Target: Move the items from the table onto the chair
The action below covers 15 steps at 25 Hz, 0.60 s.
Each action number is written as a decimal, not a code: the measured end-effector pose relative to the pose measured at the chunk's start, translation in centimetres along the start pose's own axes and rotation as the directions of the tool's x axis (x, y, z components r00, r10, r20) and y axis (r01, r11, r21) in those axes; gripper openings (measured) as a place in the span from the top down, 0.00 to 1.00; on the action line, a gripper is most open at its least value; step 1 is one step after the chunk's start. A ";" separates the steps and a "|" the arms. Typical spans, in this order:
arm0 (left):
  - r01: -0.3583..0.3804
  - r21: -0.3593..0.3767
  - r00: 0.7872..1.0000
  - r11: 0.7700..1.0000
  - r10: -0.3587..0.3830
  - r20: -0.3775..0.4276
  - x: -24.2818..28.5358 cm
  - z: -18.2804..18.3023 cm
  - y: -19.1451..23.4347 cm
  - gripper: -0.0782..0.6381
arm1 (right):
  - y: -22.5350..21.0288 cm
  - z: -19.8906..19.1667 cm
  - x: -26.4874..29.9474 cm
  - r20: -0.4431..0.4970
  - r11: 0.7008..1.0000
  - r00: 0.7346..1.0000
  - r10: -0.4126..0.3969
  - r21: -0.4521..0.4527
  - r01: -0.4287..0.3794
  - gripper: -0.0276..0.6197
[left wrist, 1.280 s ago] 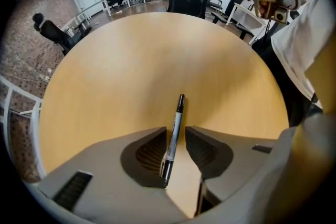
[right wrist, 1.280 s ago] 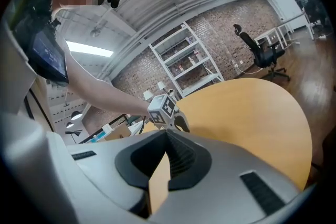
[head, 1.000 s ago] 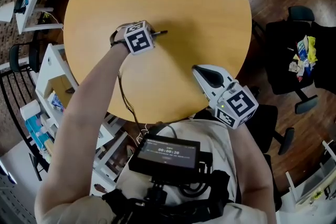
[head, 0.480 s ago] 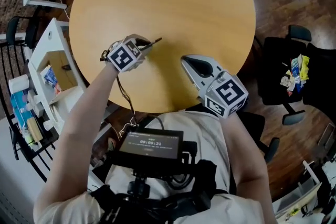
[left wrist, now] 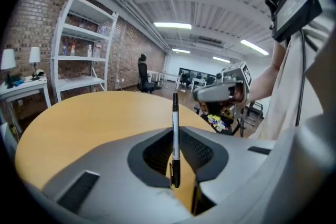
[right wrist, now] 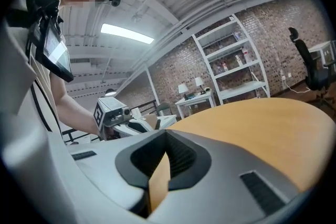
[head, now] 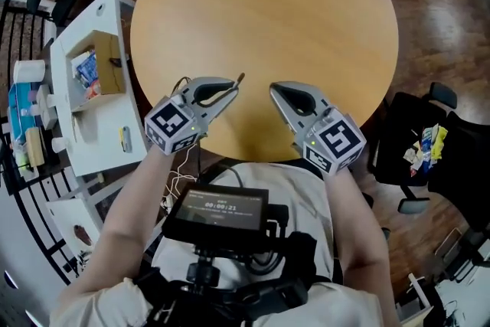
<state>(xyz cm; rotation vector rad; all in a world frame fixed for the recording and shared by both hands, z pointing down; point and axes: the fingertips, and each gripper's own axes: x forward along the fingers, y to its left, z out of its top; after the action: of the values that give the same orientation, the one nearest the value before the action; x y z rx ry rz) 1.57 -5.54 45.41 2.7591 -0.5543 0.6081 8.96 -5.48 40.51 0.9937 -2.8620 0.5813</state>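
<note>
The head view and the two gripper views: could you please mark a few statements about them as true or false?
1. The left gripper is shut on a slim black pen. True.
2. The right gripper grips a pen as well. False: its jaws are together with nothing between them.
3. The crumpled colourful wrappers lie on the round wooden table. False: they lie on the black office chair beside it.
4. The two grippers are apart, not touching each other. True.
</note>
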 end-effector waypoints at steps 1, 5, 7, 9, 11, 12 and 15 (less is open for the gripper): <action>-0.016 -0.021 0.998 1.000 0.017 0.053 -1.1 0.8 -0.1 0.82 | 0.6 0.3 0.4 -0.004 1.000 1.000 0.013 -0.015 -0.013 0.95; -0.069 -0.057 0.973 0.996 0.080 0.218 -4.6 3.5 -0.7 0.82 | 2.8 1.0 1.9 -0.019 0.997 0.998 0.056 -0.058 -0.057 0.95; -0.077 -0.060 0.957 0.995 0.091 0.277 -5.5 4.4 -1.0 0.82 | 3.6 1.5 2.4 -0.017 0.995 0.997 0.069 -0.073 -0.070 0.95; -0.084 -0.076 0.949 0.994 0.103 0.299 -6.1 4.7 -1.2 0.82 | 4.2 1.5 2.8 -0.023 0.994 0.997 0.076 -0.079 -0.077 0.95; -0.096 -0.089 0.944 0.991 0.119 0.307 -6.6 4.3 -1.0 0.82 | 4.5 1.3 3.3 -0.037 0.993 0.996 0.084 -0.080 -0.087 0.95; -0.107 -0.089 0.943 0.990 0.130 0.307 -6.9 4.0 -0.8 0.82 | 4.7 1.2 3.6 -0.045 0.992 0.995 0.090 -0.080 -0.094 0.95; -0.152 -0.106 0.942 0.983 0.176 0.286 -8.0 2.5 0.2 0.82 | 5.3 0.9 4.7 -0.065 0.990 0.992 0.112 -0.080 -0.117 0.95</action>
<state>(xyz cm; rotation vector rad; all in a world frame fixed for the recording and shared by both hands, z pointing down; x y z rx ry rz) -4.31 -4.08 39.63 2.7587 -0.8613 0.1977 2.06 -4.77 38.69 0.7899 -2.8778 0.4863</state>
